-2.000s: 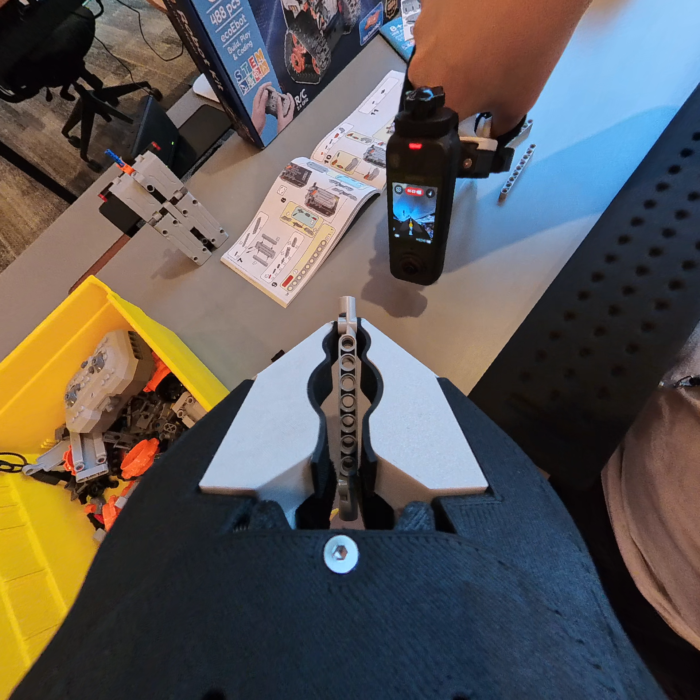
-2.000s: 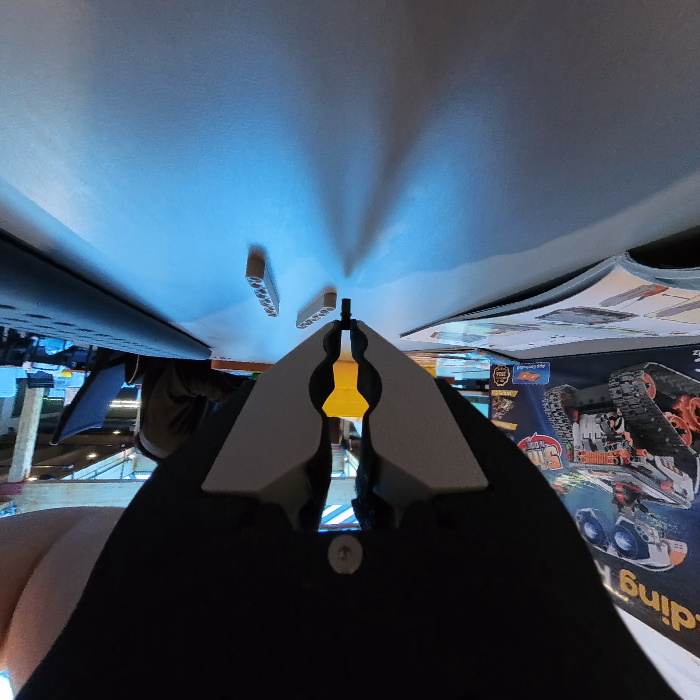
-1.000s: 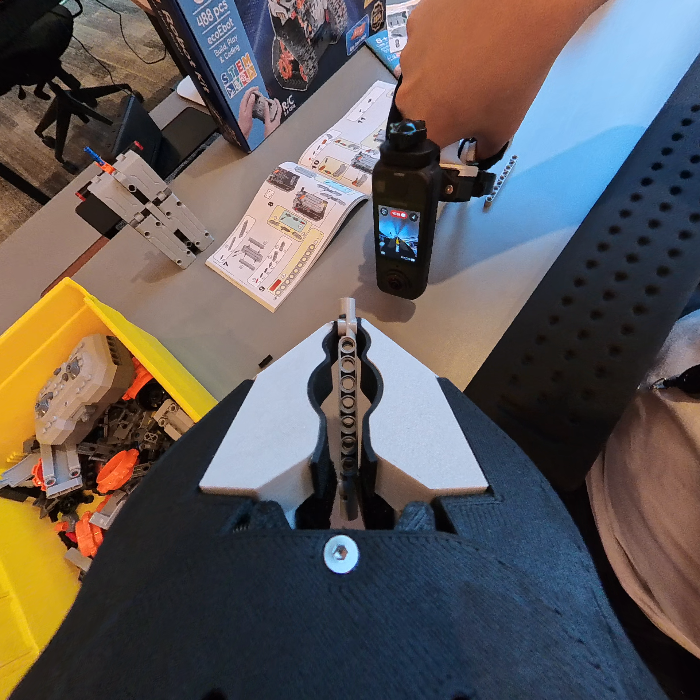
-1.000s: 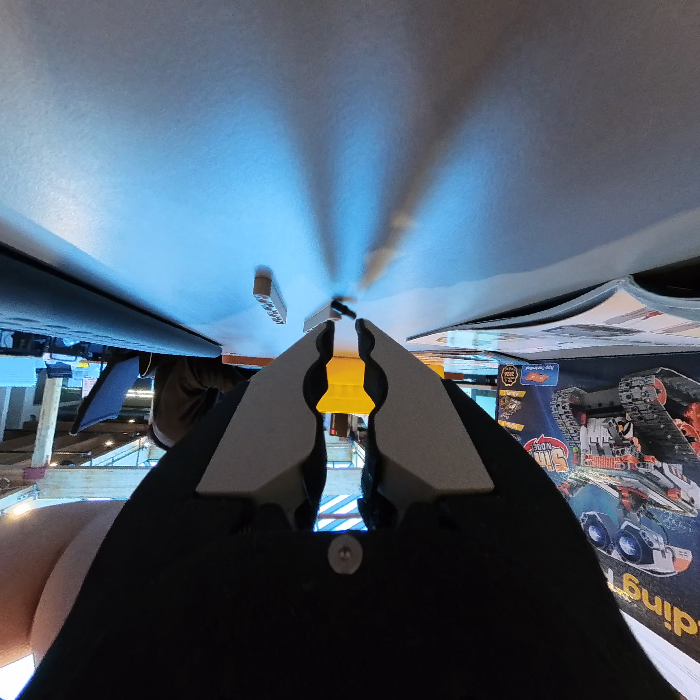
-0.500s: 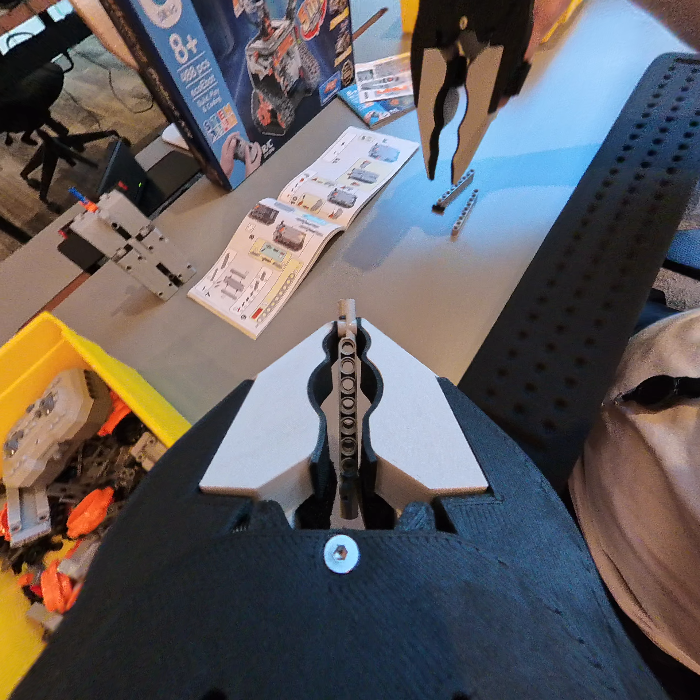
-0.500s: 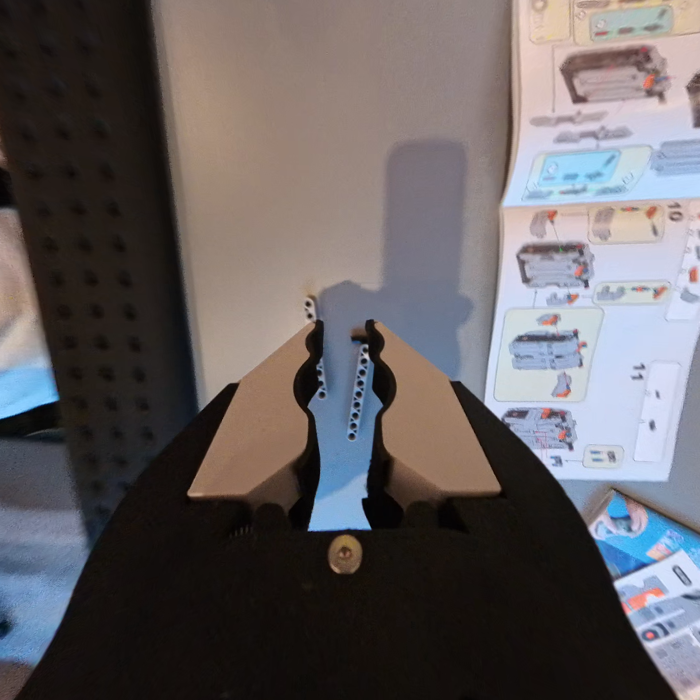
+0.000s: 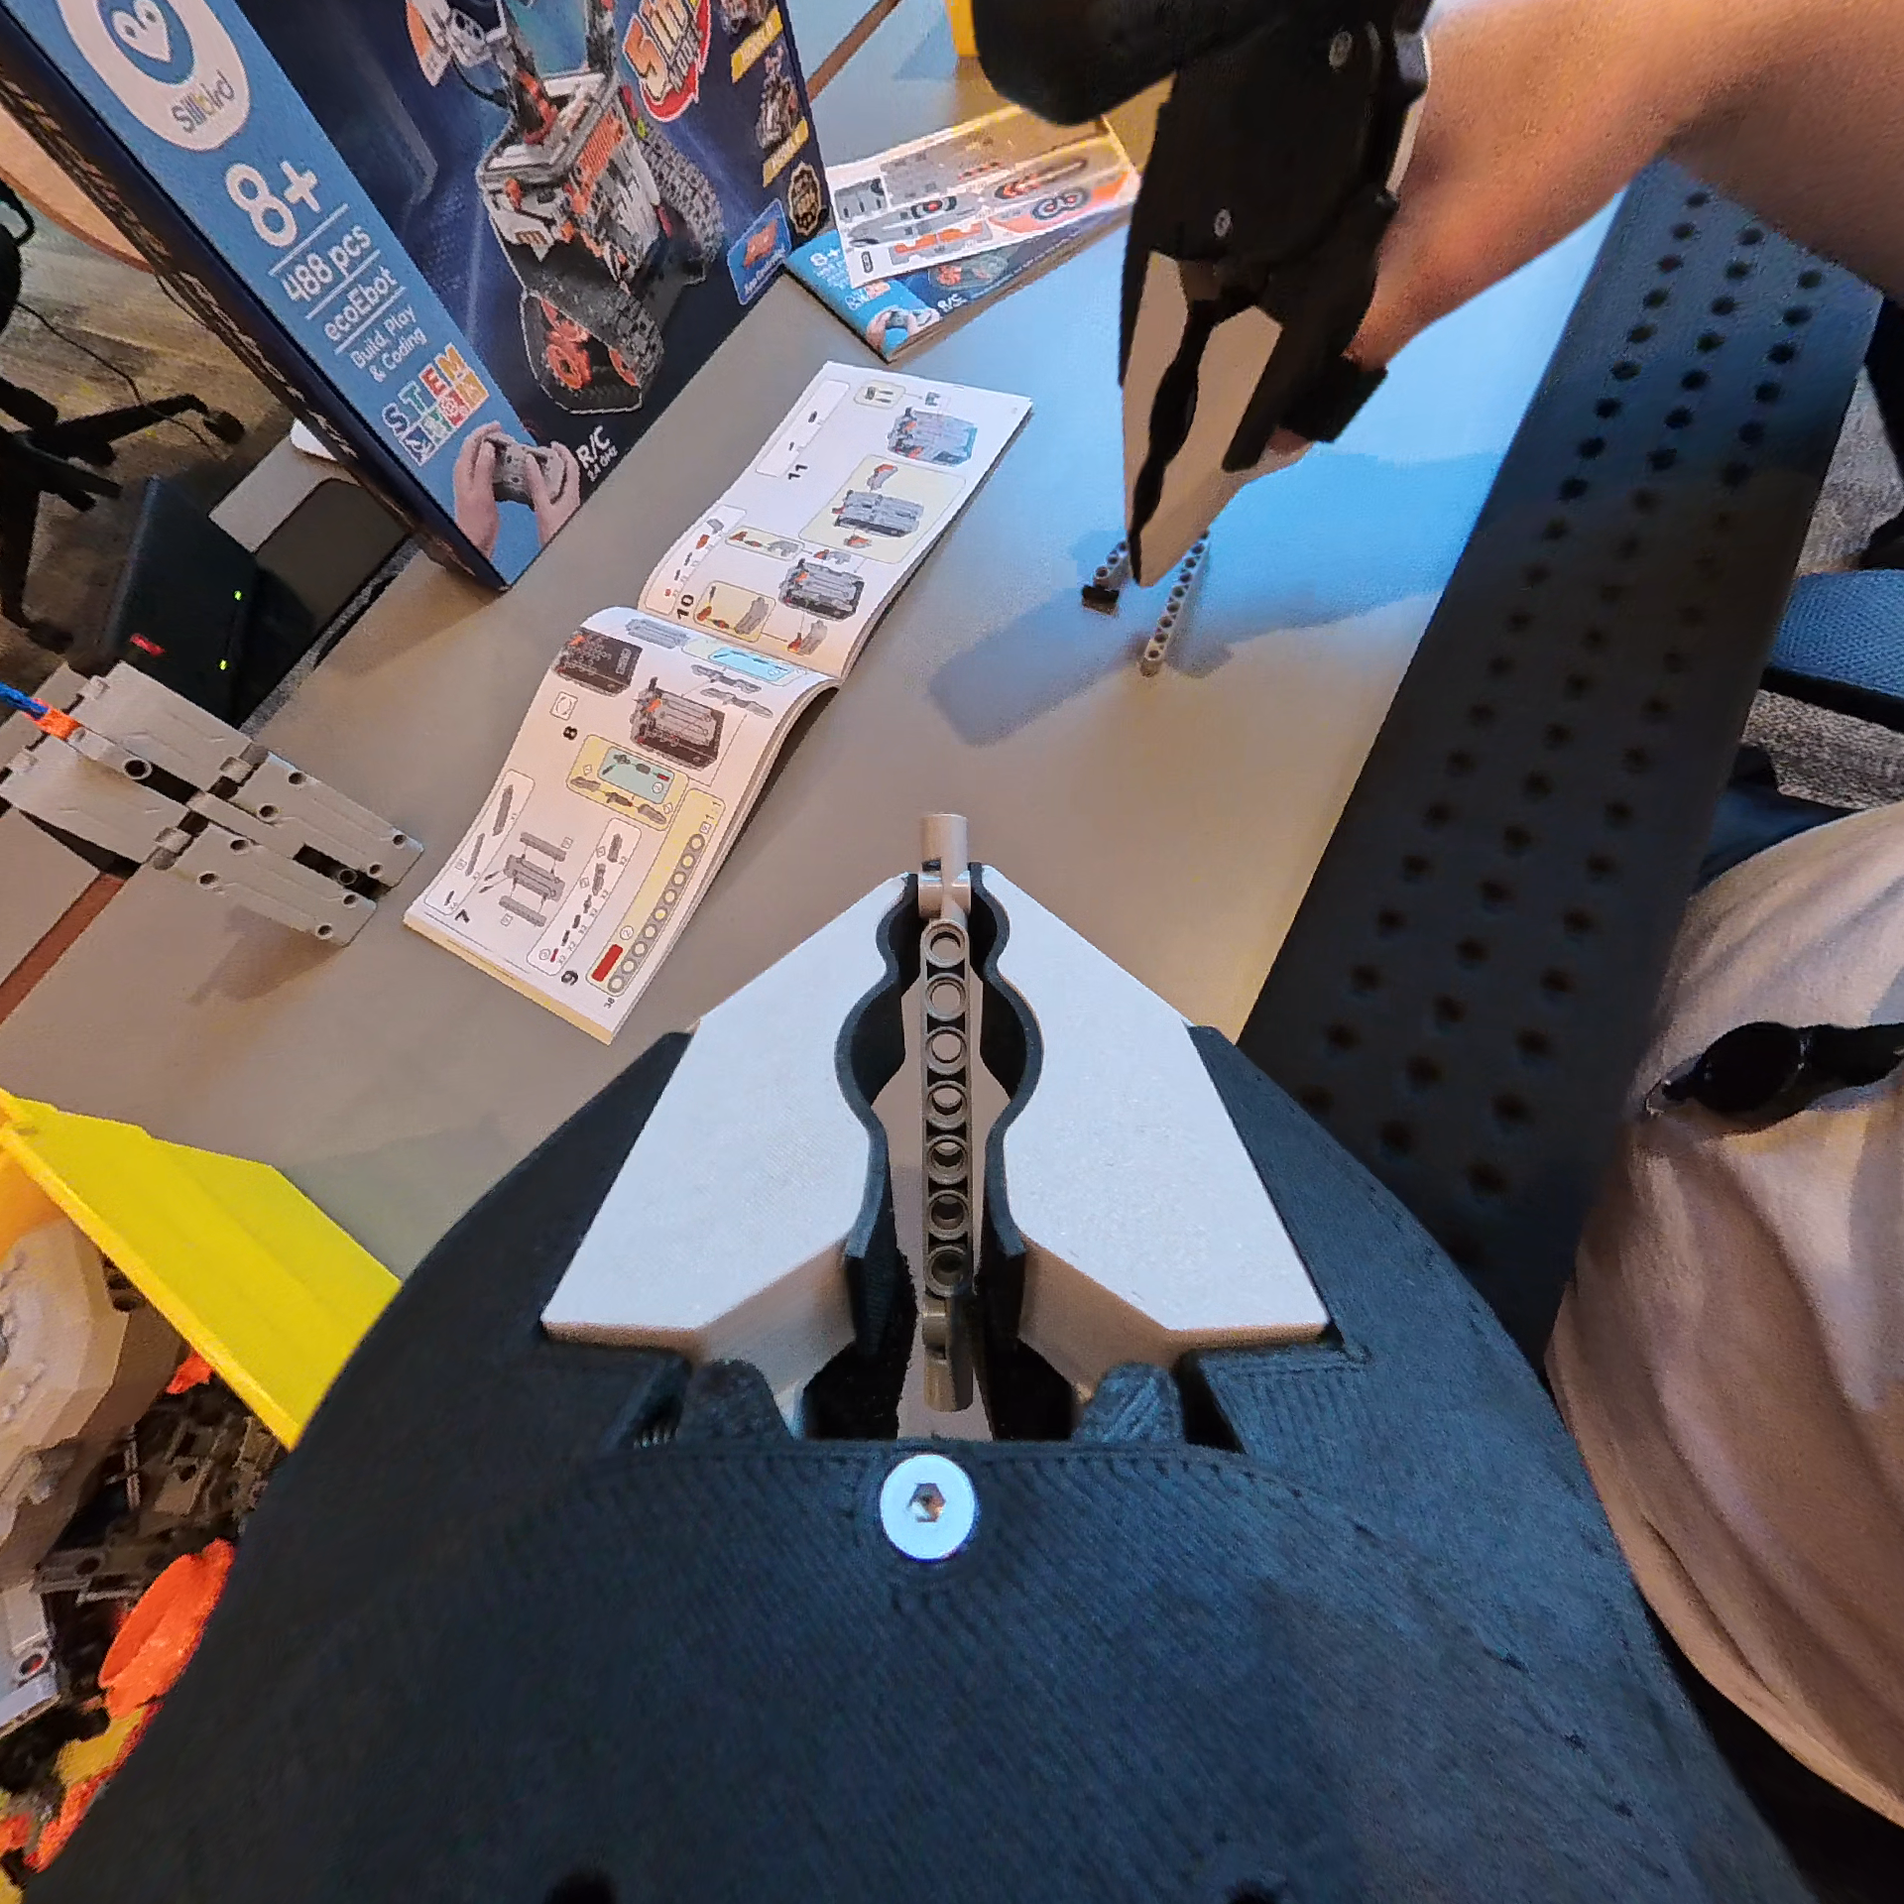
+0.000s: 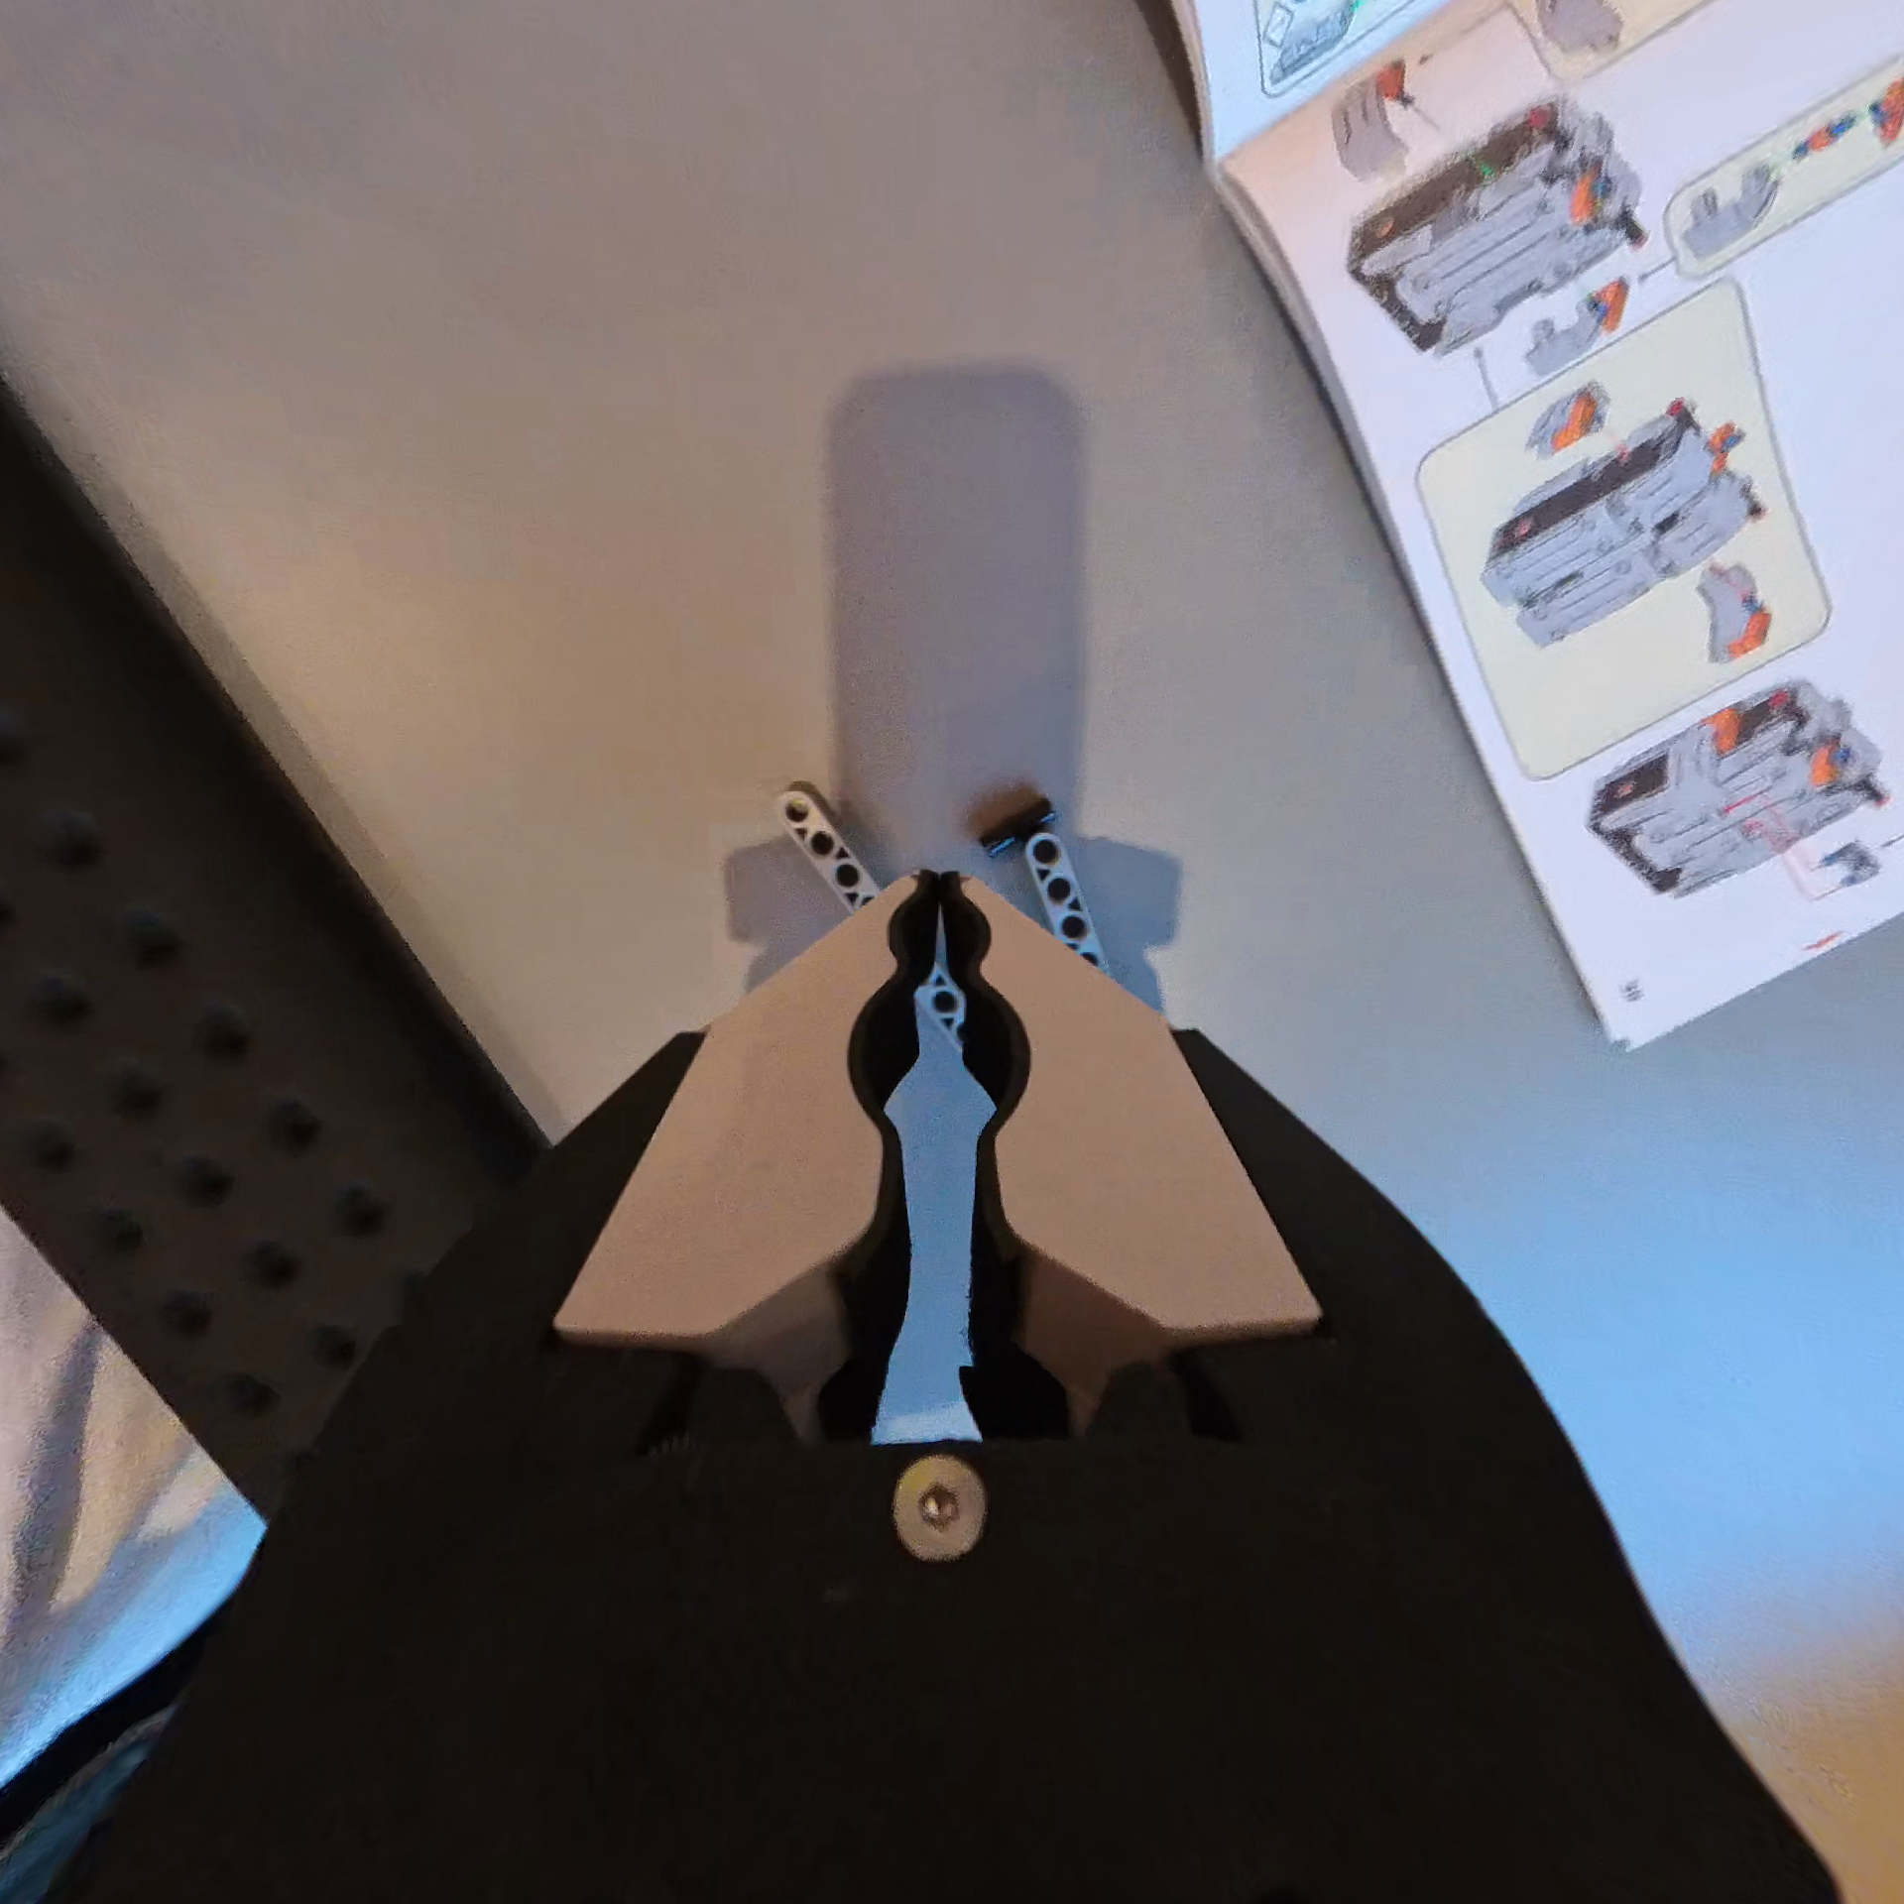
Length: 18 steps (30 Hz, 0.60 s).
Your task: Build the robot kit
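Observation:
My left gripper (image 7: 946, 886) is shut on a dark grey perforated beam (image 7: 946, 1113) that lies lengthwise between the jaws, with a light grey pin sticking out past the tips. It hovers above the grey table (image 7: 1082, 824). My right gripper (image 8: 936, 881) has its tips together with nothing between them. It points down just above two light grey beams (image 8: 819, 840) on the table, and the right beam (image 8: 1061, 896) has a small black pin (image 8: 1015, 819) at its end. The left wrist view shows the right gripper (image 7: 1154, 556) over those beams (image 7: 1169, 608).
An open instruction booklet (image 7: 742, 670) (image 8: 1649, 464) lies mid-table. A blue toy box (image 7: 464, 206) and a leaflet (image 7: 969, 206) are behind it. A grey assembly (image 7: 206, 814) and a yellow parts bin (image 7: 206, 1236) are at the left. A black perforated panel (image 7: 1597, 721) (image 8: 155, 1030) runs along the right. Across from one pair of fingers to the other is roughly 25 cm.
My right gripper opened and let go of the small black pin, swung from lying low along the table to pointing down over the two beams, then closed. The left kept its beam.

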### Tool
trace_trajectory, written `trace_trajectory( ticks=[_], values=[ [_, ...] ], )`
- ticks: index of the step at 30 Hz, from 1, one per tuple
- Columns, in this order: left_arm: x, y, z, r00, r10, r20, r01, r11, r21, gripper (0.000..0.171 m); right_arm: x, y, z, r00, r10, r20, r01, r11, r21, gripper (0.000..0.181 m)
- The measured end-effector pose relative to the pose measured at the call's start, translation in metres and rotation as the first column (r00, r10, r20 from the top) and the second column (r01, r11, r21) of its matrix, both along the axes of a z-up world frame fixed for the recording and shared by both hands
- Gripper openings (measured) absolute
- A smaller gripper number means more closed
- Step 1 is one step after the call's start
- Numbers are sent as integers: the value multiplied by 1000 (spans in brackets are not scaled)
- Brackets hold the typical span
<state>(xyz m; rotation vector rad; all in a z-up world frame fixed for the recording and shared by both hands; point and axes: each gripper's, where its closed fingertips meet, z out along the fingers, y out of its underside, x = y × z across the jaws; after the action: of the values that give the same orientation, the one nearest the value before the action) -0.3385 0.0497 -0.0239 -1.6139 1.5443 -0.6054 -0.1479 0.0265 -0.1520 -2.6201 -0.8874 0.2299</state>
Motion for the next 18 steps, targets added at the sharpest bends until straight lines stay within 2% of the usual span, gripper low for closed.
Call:
trace_trajectory(
  ticks=[3, 6, 9, 18],
  values=[
    [-2, -1, 4, 1000, -1, 0, 1, 1000, 2, 5, 4, 7, 2, 995, -89, -36, 91, 995, 42, 1],
    [-4, 0, 7, 1000, -1, -3, 1, 1000, 16, 5, 5, 7, -4, 989, -133, -68, 133, 991, 8, 9],
    [-5, -1, 10, 1000, -6, 6, 6, 1000, 19, 5, 13, 12, -9, 984, -175, -40, 176, 984, 26, 17],
    [-4, 0, -1, 1000, -17, -21, 17, 1000, 17, 5, 5, 15, -3, 927, -342, -151, 354, 933, 59, 16]
  ],
)
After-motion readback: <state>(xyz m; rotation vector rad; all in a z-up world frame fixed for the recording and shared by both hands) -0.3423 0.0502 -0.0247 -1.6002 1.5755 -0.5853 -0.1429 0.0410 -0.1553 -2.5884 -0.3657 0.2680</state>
